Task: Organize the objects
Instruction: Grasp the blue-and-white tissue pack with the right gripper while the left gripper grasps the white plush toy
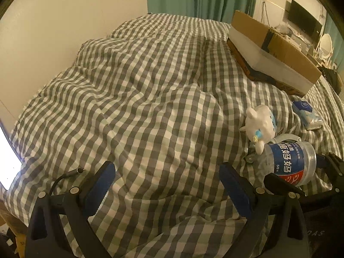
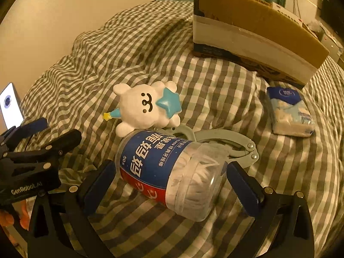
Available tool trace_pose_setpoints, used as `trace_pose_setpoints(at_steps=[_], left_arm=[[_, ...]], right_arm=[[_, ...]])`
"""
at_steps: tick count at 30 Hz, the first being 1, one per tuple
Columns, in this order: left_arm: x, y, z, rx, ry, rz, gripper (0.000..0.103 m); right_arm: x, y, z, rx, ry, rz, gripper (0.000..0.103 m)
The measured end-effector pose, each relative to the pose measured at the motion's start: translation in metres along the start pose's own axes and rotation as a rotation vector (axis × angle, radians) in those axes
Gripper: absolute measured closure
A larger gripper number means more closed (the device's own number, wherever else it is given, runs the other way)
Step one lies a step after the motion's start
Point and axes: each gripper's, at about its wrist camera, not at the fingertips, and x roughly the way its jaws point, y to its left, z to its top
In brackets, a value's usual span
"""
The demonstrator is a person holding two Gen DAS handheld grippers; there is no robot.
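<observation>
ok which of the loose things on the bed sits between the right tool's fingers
The clear jar with the blue label, lying on its side between the right tool's open fingers. The white plush and tissue pack lie farther off.

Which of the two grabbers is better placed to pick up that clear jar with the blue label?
Probably the right gripper: its open fingers already sit on either side of the jar. The left gripper is open over bare blanket.

A bed (image 2: 215,81) under a rumpled grey-and-white checked cover carries a cardboard box (image 2: 253,28) at the far side, a tissue pack (image 2: 289,111) nearer, a white plush toy (image 2: 142,109) beside grey tongs (image 2: 232,142), and a clear jar (image 2: 172,172) on its side
</observation>
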Motion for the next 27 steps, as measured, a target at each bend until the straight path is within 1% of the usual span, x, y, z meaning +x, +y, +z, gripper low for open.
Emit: trace_pose_setpoints(at_steps=[1,3,4,6,7,8,9,10,13,14,16,17,18,19,20,24,26,27], left_arm=[[-0.001,-0.001,0.000,0.004,-0.003,0.002,0.003],[-0.003,-0.003,0.000,0.013,-0.010,0.012,0.003],[-0.004,-0.005,0.000,0.021,-0.012,0.020,0.003],[-0.005,-0.012,0.001,0.051,-0.015,0.036,0.003],[-0.005,-0.016,0.001,0.067,-0.015,0.044,0.003],[-0.005,-0.020,0.002,0.086,-0.017,0.053,0.003],[-0.005,-0.027,0.003,0.111,-0.022,0.061,0.003],[-0.006,-0.031,0.004,0.126,-0.026,0.062,0.003],[-0.009,-0.046,0.010,0.164,-0.046,0.056,0.003],[-0.010,-0.049,0.013,0.167,-0.055,0.046,0.003],[-0.014,-0.057,0.022,0.164,-0.082,0.010,0.003],[-0.014,-0.061,0.026,0.163,-0.088,-0.007,0.003],[-0.014,-0.065,0.030,0.165,-0.091,-0.025,0.003],[-0.012,-0.071,0.035,0.175,-0.090,-0.037,0.003],[-0.008,-0.078,0.038,0.194,-0.089,-0.040,0.003],[0.012,-0.094,0.045,0.251,-0.049,-0.031,0.003],[0.023,-0.099,0.047,0.257,-0.022,-0.048,0.006],[0.028,-0.101,0.049,0.261,-0.008,-0.061,0.011]], right_arm=[[-0.004,-0.001,-0.003,-0.007,-0.010,0.005,0.011],[-0.012,-0.004,-0.005,-0.017,-0.025,0.025,0.028],[-0.019,-0.008,-0.006,-0.021,-0.029,0.044,0.033],[-0.031,-0.017,-0.008,-0.017,-0.043,0.073,0.055],[-0.036,-0.021,-0.007,-0.013,-0.051,0.090,0.061],[-0.043,-0.025,-0.005,-0.012,-0.066,0.104,0.073],[-0.048,-0.027,-0.004,-0.017,-0.076,0.108,0.077],[-0.053,-0.029,-0.003,-0.037,-0.086,0.100,0.078],[-0.063,-0.038,0.002,-0.081,-0.116,0.037,0.077],[-0.064,-0.045,0.004,-0.081,-0.121,0.008,0.077],[-0.067,-0.061,0.007,-0.069,-0.122,-0.045,0.074],[-0.070,-0.080,0.010,-0.042,-0.132,-0.074,0.066],[-0.070,-0.080,0.010,-0.042,-0.132,-0.074,0.056],[-0.073,-0.092,0.012,-0.022,-0.142,-0.083,0.050],[-0.074,-0.100,0.013,-0.009,-0.144,-0.087,0.041],[-0.064,-0.129,0.020,0.030,-0.136,-0.112,0.040],[-0.053,-0.136,0.024,0.040,-0.116,-0.118,0.039],[-0.046,-0.139,0.025,0.045,-0.101,-0.111,0.039]])
